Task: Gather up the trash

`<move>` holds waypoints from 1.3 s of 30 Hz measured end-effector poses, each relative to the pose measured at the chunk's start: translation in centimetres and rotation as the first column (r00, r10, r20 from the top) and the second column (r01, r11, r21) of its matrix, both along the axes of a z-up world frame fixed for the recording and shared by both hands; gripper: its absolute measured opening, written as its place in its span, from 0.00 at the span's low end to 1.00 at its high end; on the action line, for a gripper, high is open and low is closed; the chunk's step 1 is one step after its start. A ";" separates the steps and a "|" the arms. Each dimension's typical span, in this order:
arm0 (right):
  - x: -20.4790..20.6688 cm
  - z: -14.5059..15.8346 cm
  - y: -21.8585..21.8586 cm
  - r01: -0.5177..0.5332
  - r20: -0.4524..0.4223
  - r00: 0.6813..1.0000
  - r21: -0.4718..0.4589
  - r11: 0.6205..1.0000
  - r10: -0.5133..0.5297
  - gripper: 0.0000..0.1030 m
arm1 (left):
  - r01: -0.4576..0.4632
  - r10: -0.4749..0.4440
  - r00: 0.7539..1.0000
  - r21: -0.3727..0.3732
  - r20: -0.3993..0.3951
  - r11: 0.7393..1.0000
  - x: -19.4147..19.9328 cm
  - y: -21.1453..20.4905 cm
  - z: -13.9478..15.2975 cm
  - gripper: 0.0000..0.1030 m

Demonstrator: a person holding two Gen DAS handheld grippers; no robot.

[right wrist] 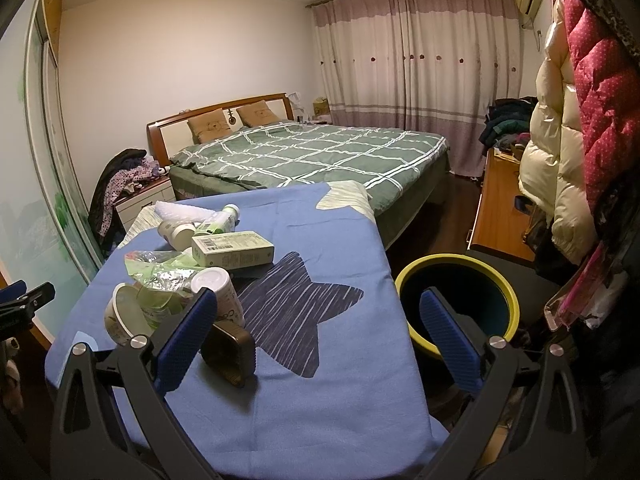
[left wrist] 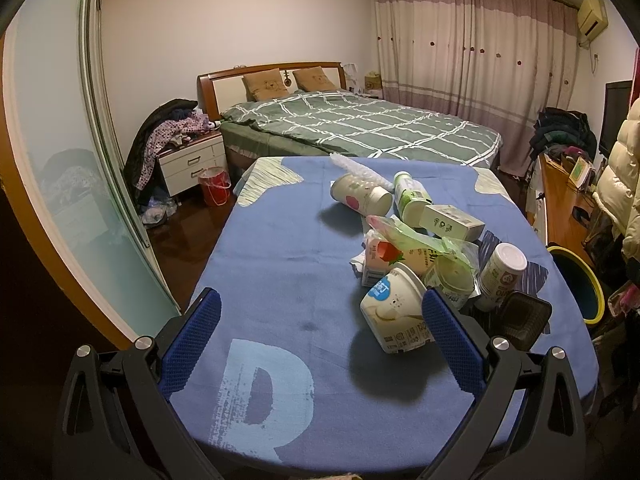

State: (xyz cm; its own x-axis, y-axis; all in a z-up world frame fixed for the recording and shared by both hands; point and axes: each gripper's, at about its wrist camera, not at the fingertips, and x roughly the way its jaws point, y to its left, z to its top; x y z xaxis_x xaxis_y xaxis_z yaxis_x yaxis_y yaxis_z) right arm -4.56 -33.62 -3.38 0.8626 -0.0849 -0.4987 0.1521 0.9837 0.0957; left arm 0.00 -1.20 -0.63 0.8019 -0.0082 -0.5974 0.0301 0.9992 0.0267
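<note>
A pile of trash lies on the blue tablecloth (left wrist: 280, 248): a tipped white yogurt tub (left wrist: 394, 314), a paper cup (left wrist: 360, 194), a green-white bottle (left wrist: 410, 196), a small carton box (left wrist: 452, 220), a crumpled green plastic bag (left wrist: 416, 240), a white canister (left wrist: 502, 272) and a dark brown plastic tray (left wrist: 524, 316). My left gripper (left wrist: 320, 344) is open and empty, its right finger just beside the tub. My right gripper (right wrist: 318, 340) is open and empty above the table's right edge; the brown tray (right wrist: 228, 354) lies by its left finger. A yellow-rimmed dark bin (right wrist: 456, 304) stands on the floor to the right of the table.
A bed with a green checked cover (right wrist: 312, 152) stands behind the table. A nightstand heaped with clothes (left wrist: 180, 148) and a red bucket (left wrist: 214, 186) are at back left. A wooden desk (right wrist: 500, 208) and hanging coats (right wrist: 560, 140) are on the right.
</note>
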 end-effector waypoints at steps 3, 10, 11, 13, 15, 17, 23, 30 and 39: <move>-0.1 0.0 0.1 -0.001 -0.002 1.000 -0.001 1.000 0.001 0.94 | 0.001 -0.001 1.000 0.002 0.001 1.000 0.0 -0.1 -0.2 0.96; 0.0 -0.1 0.0 -0.001 -0.003 1.000 0.002 1.000 0.001 0.94 | 0.004 -0.004 1.000 0.000 -0.003 1.000 -0.1 -0.3 -0.2 0.96; 0.1 -0.2 0.1 -0.002 -0.005 1.000 0.002 1.000 0.002 0.94 | 0.005 -0.005 1.000 0.000 -0.004 1.000 0.0 -0.3 -0.3 0.96; 0.2 -0.4 0.3 -0.003 -0.009 1.000 0.002 1.000 0.003 0.94 | 0.006 -0.006 1.000 0.000 -0.005 1.000 -0.1 -0.4 -0.4 0.96; 0.3 -0.5 0.4 -0.005 -0.011 1.000 0.004 1.000 0.005 0.94 | 0.007 -0.007 1.000 0.001 -0.007 1.000 -0.1 -0.4 -0.5 0.96; 0.3 -0.5 0.4 -0.005 -0.012 1.000 0.004 1.000 0.005 0.94 | 0.008 -0.008 1.000 0.001 -0.008 1.000 0.0 -0.5 -0.5 0.96; 0.4 -0.5 0.5 -0.005 -0.014 1.000 0.006 1.000 0.005 0.94 | 0.008 -0.008 1.000 0.001 -0.008 1.000 0.0 -0.5 -0.6 0.96; 0.4 -0.5 0.4 -0.006 -0.015 1.000 0.009 1.000 0.006 0.94 | 0.007 -0.007 1.000 0.000 -0.008 1.000 0.0 -0.5 -0.5 0.96; 0.4 -0.5 0.4 -0.008 -0.017 1.000 0.011 1.000 0.008 0.94 | 0.008 -0.008 1.000 0.001 -0.008 1.000 0.0 -0.5 -0.6 0.96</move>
State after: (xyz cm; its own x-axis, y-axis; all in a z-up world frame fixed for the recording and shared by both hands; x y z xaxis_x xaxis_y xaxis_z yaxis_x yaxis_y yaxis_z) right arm -4.12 -33.24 -3.92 0.8544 -0.0723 -0.5146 0.1456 0.9839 0.1035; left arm -0.01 -1.73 -1.22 0.7972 -0.0134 -0.6036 0.0379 0.9989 0.0278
